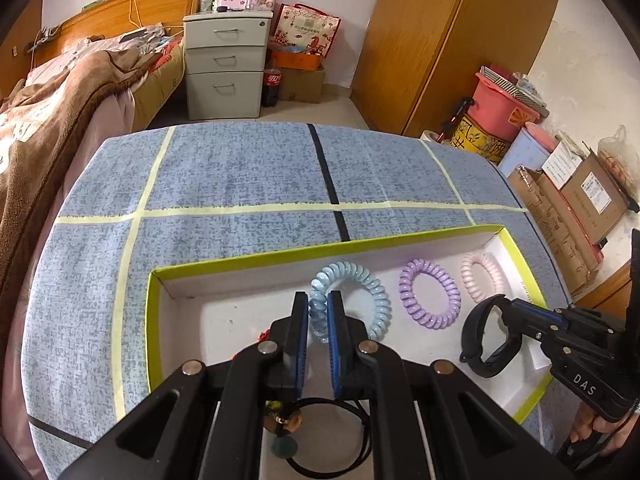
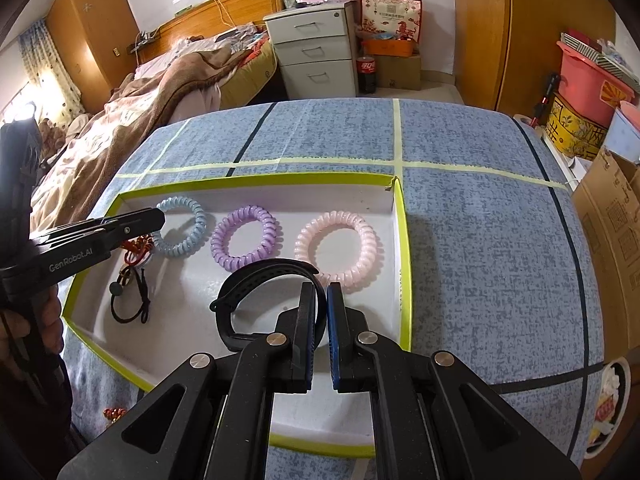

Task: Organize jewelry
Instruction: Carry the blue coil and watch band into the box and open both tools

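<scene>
Your left gripper has its jaws pinched on the near side of the blue spiral hair tie, which stands partly lifted off the floor of the white box. Your right gripper has its jaws pressed together on the strap of the black wristband, over the box floor near its right wall. Inside the box, the purple spiral hair tie lies flat just right of the blue one, and the pink spiral hair tie lies flat right of that, close to the right wall. Toward the box's left wall, a black elastic cord with a bead rests on the floor, with a red knotted ornament beside it, behind your left gripper. The box itself sits on the blue tablecloth, crossed by pale tape lines.
</scene>
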The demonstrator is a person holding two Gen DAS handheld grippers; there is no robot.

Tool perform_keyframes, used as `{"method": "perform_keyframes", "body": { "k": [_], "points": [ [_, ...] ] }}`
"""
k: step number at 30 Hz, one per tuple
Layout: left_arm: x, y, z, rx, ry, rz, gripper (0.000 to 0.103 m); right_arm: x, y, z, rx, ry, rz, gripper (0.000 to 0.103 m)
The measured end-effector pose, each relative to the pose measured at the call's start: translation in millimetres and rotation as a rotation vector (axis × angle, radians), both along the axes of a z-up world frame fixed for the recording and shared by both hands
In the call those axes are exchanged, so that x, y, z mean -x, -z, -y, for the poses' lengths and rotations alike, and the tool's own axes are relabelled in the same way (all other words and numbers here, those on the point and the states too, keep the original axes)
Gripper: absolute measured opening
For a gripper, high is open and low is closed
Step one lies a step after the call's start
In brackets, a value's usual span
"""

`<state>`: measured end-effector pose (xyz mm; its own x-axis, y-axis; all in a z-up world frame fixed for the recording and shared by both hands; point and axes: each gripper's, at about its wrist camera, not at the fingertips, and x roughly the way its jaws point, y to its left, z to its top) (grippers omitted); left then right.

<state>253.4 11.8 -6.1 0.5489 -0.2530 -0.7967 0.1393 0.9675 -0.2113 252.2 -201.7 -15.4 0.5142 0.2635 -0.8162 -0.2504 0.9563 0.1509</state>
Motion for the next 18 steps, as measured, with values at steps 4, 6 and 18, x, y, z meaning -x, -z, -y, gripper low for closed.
{"method": "perform_keyframes", "body": {
  "k": [4, 6, 18],
  "points": [
    [-1.9, 2.7, 0.7, -0.002, -0.008, -0.012, 0.010, -1.4, 0.3, 0.4, 0.005, 0.002, -0.004, 0.006],
    [-2.9, 3.8, 0.5, 0.006, -0.012, -0.016, 0.010, -1.7, -0.1, -0.3, 0.009, 0.001, -0.010, 0.006],
    [-5.3, 6.9, -3.8, 0.011, -0.026, -0.032, 0.014, -3.2, -0.4, -4.1, 0.042, 0.008, -0.005, 0.006]
  ]
}}
